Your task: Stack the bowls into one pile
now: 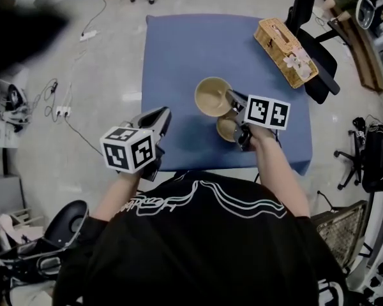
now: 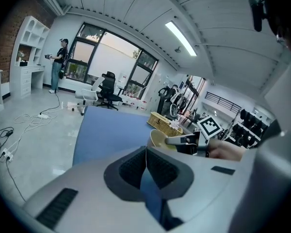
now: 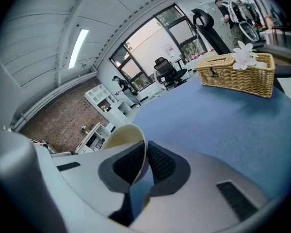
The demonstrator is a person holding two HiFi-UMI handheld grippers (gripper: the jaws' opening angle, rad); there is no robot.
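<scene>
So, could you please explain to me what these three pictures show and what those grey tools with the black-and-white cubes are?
No robot here: a person holds a grey two-jaw gripper in each hand; the marker cubes are part of them. The head view looks down from a camera on the person's head; the other two come from cameras riding on the grippers, looking along their jaws. On the blue table are a woven wicker basket with a white flower and a small beige bowl. The right gripper is shut on the rim of the larger cream bowl. The left gripper is shut and empty.
</scene>
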